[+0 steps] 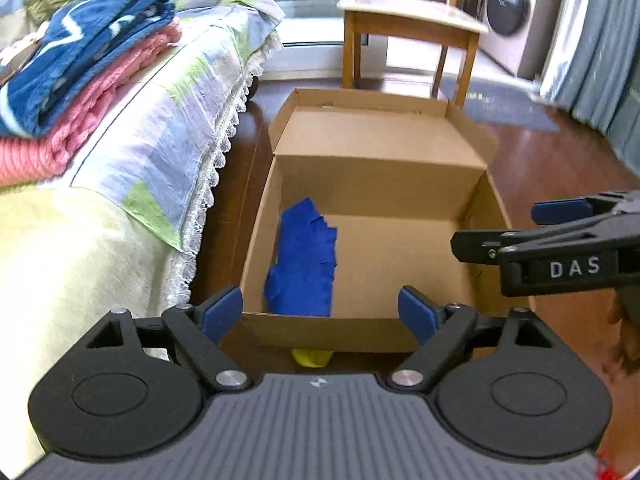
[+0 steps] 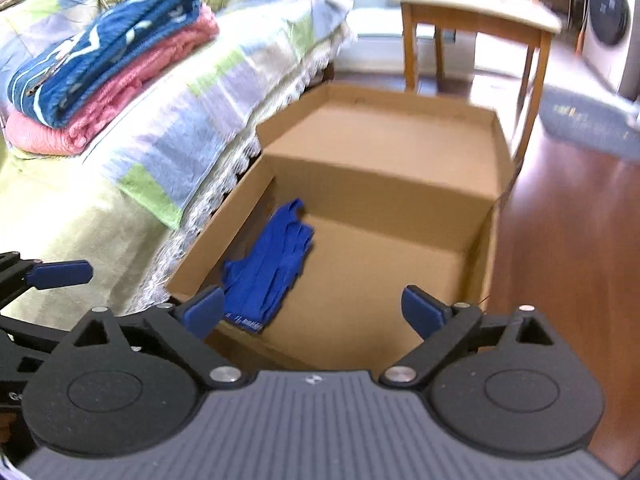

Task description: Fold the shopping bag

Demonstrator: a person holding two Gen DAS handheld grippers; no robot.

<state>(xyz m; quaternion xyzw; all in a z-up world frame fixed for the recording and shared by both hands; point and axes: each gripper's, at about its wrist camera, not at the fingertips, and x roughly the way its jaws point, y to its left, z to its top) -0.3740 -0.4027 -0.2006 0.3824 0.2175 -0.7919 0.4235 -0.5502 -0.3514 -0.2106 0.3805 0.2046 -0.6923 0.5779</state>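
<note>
- Left of the open brown cardboard box stands a bed or sofa under a patchwork cover of green, grey-blue and white with a lace fringe; its fringe hangs close beside the box's left wall.
- On that cover, well to the left of the box, lies a stack of 2 folded blankets — a blue one with pale zigzag lines on top of a pink knitted one.
- Inside the box, against its left wall, lies the folded bright blue shopping bag; in the right wrist view the same bag rests flat on the box floor, touching no gripper.
- The left gripper hovers above the box's near edge, its 2 blue-padded fingers spread wide with nothing between them.
- Under the box's near edge a small yellow object peeks out; what it is cannot be told.
- The box's lid stands open at the far side, and beyond it is a wooden chair with a pale seat.
- The right gripper hangs over the box's near right part — its blue pads also stand wide apart and empty.
- Right of the box lies dark wooden floor, and far right at the back a white washing machine with a round dark door.
</note>
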